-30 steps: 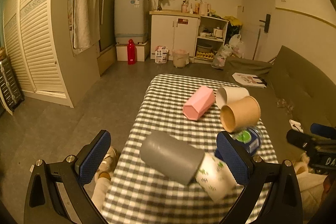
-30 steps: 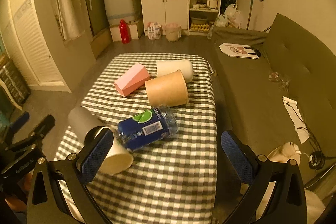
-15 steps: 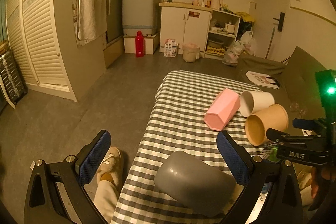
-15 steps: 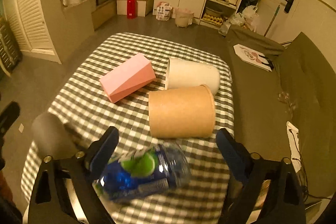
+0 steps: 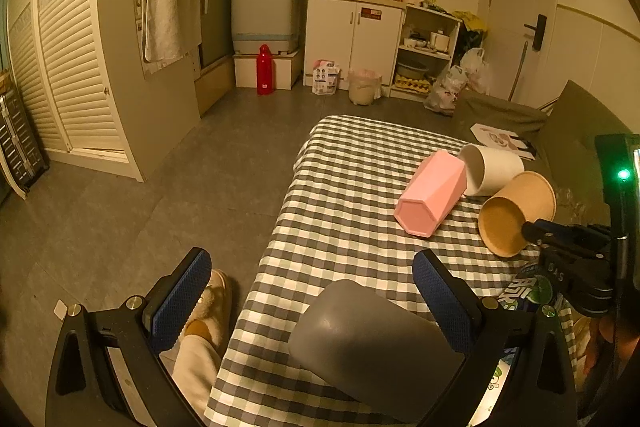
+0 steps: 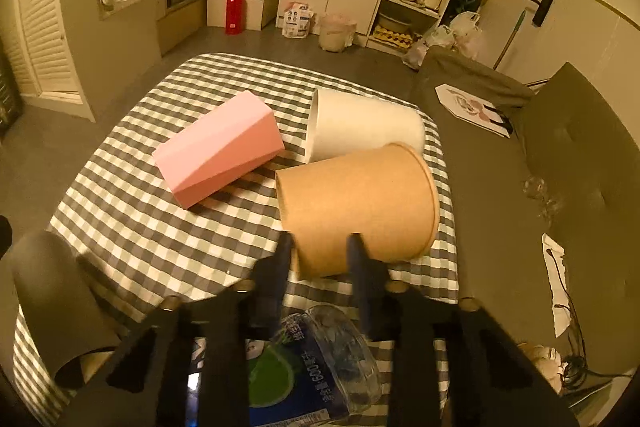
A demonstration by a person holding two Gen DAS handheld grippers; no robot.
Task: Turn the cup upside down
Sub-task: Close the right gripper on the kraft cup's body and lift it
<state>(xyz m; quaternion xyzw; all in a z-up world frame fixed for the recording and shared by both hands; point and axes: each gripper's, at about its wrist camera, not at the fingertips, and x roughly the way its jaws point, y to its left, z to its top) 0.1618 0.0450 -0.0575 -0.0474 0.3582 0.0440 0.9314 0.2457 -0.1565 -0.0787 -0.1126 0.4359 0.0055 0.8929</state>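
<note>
A brown paper cup [image 6: 360, 203] lies on its side on the checked table [image 6: 132, 223]; it also shows in the left wrist view [image 5: 516, 211]. My right gripper [image 6: 318, 247] is narrowed, its fingertips at the cup's near edge; whether it pinches the cup wall is unclear. My right gripper also shows in the left wrist view [image 5: 536, 227], its tip at the cup's mouth. My left gripper [image 5: 312, 291] is open over a grey cup [image 5: 372, 343] that lies on its side between its fingers.
A pink hexagonal cup [image 6: 220, 151] and a white cup [image 6: 364, 127] lie on their sides behind the brown one. A blue-labelled clear bottle [image 6: 312, 367] lies under my right gripper. A green sofa [image 6: 560, 163] runs along the table's right.
My right gripper moved forward over the bottle to the brown cup and its fingers closed in from wide open. My left gripper shifted slightly and stays open over the grey cup.
</note>
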